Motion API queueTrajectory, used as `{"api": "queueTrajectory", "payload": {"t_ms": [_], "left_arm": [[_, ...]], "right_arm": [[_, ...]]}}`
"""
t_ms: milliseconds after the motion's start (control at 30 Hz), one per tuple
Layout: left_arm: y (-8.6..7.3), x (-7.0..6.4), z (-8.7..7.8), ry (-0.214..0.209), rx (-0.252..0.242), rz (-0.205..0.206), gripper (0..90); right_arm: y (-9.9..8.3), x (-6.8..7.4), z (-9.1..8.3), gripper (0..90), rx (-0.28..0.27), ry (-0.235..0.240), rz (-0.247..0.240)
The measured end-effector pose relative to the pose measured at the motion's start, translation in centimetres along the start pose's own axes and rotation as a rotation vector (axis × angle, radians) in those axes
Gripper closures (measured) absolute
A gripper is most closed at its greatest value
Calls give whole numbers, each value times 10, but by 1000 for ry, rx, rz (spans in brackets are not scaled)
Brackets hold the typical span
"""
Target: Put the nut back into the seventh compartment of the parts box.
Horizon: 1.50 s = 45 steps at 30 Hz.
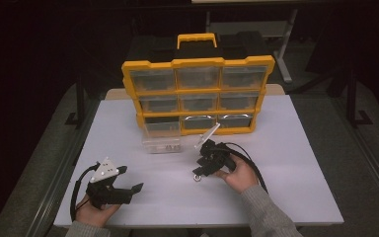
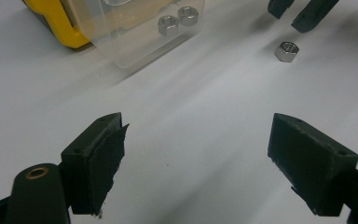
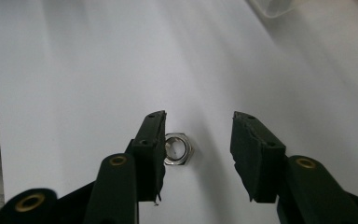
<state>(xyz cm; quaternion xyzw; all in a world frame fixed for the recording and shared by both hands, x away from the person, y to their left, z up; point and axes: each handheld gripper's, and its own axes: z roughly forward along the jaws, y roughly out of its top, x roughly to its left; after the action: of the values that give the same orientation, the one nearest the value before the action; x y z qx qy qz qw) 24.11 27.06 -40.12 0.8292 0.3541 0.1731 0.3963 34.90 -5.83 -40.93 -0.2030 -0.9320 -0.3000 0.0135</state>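
Observation:
A steel hex nut [image 3: 178, 149] lies flat on the white table [image 1: 286, 163], close beside the left jaw of my right gripper [image 3: 198, 140], which is open. In the high view the same nut [image 1: 197, 178] sits just below that right gripper [image 1: 201, 170]. My left gripper [image 1: 131, 178] rests open near the front left, with nothing between its jaws [image 2: 196, 144]; it looks toward the nut [image 2: 286, 51]. A clear plastic drawer [image 1: 162, 143] pulled out of the yellow organizer [image 1: 197, 94] holds two more nuts [image 2: 178, 18].
The yellow organizer with clear drawers stands upright at the back of the table, with a black and yellow handle on top. Its bottom-left slot gapes where the drawer came out. Table edges lie close to both hands at the front.

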Motion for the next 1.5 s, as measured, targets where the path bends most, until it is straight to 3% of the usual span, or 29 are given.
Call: {"api": "queueTrajectory", "payload": {"t_ms": [333,500,600,833,1100,1500], "left_arm": [[0,1,0,0,0,14,183],[0,-1,0,-1,0,-3,183],[0,0,0,0,0,11,183],[0,0,0,0,-2,-4,183],[0,1,0,0,-1,9,183],[0,1,0,-1,1,13,183]], "right_arm": [[-6,8,11,581,43,1,-46],[-8,12,15,607,62,-7,-86],[-8,12,16,625,65,-4,-93],[-6,16,22,655,84,-23,-116],[-6,17,24,682,73,-48,-111],[-7,16,24,686,62,-46,-93]]}}
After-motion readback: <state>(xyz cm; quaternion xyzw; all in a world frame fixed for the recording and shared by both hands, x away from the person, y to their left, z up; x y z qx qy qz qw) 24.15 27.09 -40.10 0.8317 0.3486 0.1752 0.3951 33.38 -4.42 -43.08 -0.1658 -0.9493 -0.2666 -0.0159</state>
